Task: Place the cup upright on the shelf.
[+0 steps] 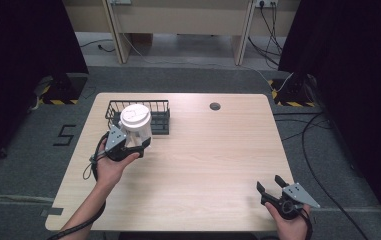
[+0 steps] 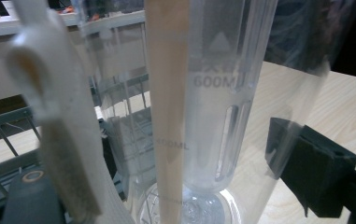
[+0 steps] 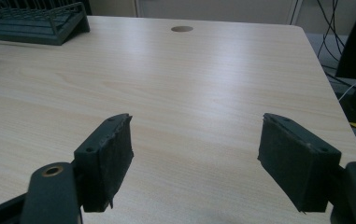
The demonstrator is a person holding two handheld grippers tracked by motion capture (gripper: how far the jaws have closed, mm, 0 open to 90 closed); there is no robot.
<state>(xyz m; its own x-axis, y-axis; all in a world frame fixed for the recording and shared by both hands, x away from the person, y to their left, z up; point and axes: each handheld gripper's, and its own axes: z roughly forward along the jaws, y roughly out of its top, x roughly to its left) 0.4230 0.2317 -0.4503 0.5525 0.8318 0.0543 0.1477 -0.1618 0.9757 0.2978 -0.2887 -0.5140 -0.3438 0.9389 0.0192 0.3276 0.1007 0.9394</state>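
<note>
A clear plastic measuring jug (image 1: 136, 126) with a white lid is held above the table's left side, just in front of a black wire basket (image 1: 161, 107). My left gripper (image 1: 137, 143) is shut on the jug low on its body. In the left gripper view the jug (image 2: 217, 93) stands between the jaws, showing 600ML and 400ML marks and a white handle (image 2: 49, 116), with one black pad (image 2: 309, 170) against its wall. My right gripper (image 1: 269, 183) rests open near the table's front right corner, its jaws (image 3: 199, 163) wide apart with nothing between them.
The basket (image 3: 35, 21) sits at the back left of the light wooden table (image 1: 203, 160). A round cable hole (image 1: 215, 106) lies near the far edge. Cables run across the floor to the right, and dark curtains stand on both sides.
</note>
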